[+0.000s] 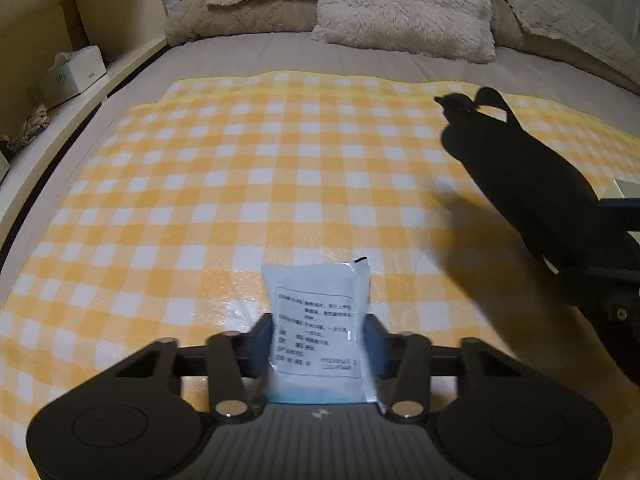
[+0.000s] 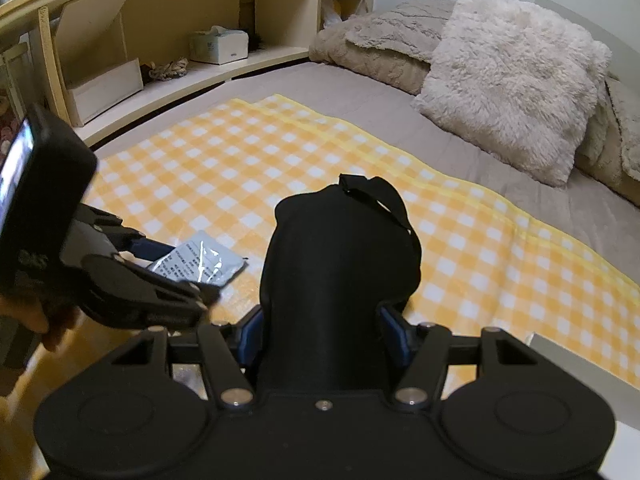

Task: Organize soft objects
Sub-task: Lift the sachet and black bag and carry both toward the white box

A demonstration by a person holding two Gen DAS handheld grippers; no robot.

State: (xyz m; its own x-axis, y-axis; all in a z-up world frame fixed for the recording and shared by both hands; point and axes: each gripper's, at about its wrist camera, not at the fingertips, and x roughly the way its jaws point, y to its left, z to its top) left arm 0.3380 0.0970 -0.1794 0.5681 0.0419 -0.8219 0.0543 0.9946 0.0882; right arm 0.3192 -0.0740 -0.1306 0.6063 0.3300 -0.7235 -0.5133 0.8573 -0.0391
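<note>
A: Your left gripper (image 1: 318, 338) is clamped on the white packet (image 1: 318, 312), with a blue pad against each long side. Your right gripper (image 2: 320, 330) is clenched round the black pouch (image 2: 340, 264), which bulges up between the fingers.

B: Where do they sit from there?

A: The packet pokes out ahead of your left fingers, low over the checked blanket (image 1: 224, 184); whether its far end touches the cloth, I cannot tell. The pouch rises ahead of your right fingers, its strap (image 2: 384, 196) looped at the far end. From your right camera the packet lies just to the left of the pouch, near it.

B: What could go wrong?

A: The packet's film is glossy and crinkled, so I judge it could slide out of your pads if you tilt it. The pouch looks like limp matte fabric; squeezed only at its base, it may flop over, and that loose strap could snag your left gripper since the two tools work close together.

B: And further out?

A: Beyond the blanket lies flat grey sheet, then a shaggy cream pillow (image 2: 508, 80) leaning on plush beige bedding. Off to the left a pale wooden shelf (image 2: 168, 4) holds a tissue box (image 2: 218, 46).
</note>
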